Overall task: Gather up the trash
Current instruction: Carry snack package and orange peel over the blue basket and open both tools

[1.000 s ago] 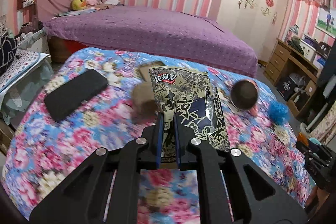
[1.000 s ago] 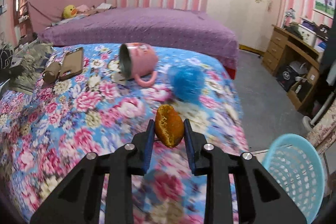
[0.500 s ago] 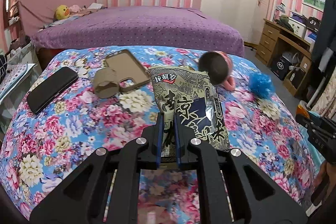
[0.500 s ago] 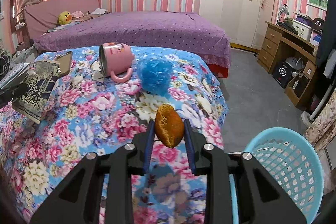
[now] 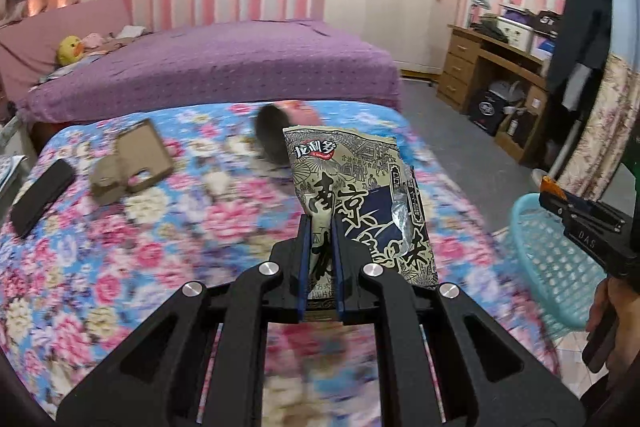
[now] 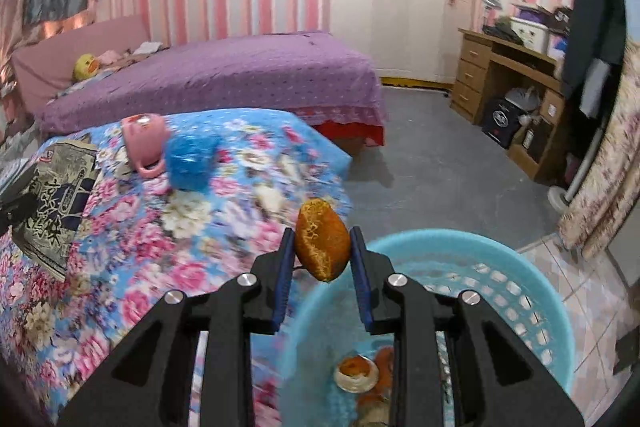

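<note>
Two grippers carry trash. Right gripper (image 6: 322,253) clamps its jaws on an orange peel (image 6: 322,245), right above the near rim of the blue basket (image 6: 532,267). Left gripper (image 5: 320,247) pinches a snack bag (image 5: 360,195) upright over the floral bed (image 5: 120,247); the basket lies to its right.

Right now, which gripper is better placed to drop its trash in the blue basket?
Right. The right gripper holds the orange peel at the basket's rim; the left gripper, with its snack bag, is over the bed.
</note>
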A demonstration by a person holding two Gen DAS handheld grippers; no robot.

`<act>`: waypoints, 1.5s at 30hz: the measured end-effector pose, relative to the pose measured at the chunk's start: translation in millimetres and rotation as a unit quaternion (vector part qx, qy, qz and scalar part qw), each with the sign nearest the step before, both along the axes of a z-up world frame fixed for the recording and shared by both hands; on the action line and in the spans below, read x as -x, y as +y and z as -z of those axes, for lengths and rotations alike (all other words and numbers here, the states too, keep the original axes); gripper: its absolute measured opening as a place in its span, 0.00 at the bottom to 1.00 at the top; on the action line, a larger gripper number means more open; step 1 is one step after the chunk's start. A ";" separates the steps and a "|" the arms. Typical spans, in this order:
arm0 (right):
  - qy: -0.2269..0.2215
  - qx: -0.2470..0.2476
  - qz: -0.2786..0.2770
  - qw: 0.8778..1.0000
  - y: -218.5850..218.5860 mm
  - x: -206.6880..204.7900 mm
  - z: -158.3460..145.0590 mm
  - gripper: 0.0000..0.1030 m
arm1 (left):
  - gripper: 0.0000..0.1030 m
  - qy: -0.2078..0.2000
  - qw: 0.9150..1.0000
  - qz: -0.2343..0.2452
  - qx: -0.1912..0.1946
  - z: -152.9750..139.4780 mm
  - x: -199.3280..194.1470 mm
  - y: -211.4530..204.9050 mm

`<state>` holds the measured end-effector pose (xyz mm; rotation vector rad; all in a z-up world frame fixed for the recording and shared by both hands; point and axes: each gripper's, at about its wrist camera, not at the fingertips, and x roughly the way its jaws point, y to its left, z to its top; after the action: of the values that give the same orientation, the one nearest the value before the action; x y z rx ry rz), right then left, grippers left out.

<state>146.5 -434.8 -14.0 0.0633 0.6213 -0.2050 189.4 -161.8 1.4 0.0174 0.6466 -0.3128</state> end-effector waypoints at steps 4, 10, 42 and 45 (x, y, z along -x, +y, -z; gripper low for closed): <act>0.010 0.016 0.023 1.000 -30.2 17.6 3.0 0.27 | 0.08 0.006 1.000 0.023 0.012 1.4 3.5 -38.6; 0.016 0.006 0.077 0.997 -84.1 39.1 12.5 0.27 | 0.08 0.012 0.997 0.080 0.013 14.3 15.4 -111.4; 0.000 -0.014 0.091 0.996 -86.5 41.5 18.5 0.59 | 0.95 -0.010 0.999 0.042 0.002 -4.5 6.1 -107.8; -0.013 -0.004 0.090 0.996 -74.0 41.2 10.6 0.75 | 0.95 -0.008 1.000 0.023 0.000 -7.3 0.9 -85.1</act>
<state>105.3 -508.9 -24.6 0.1294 0.5916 -0.3756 188.5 -247.0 8.8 0.0351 0.6302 -0.3558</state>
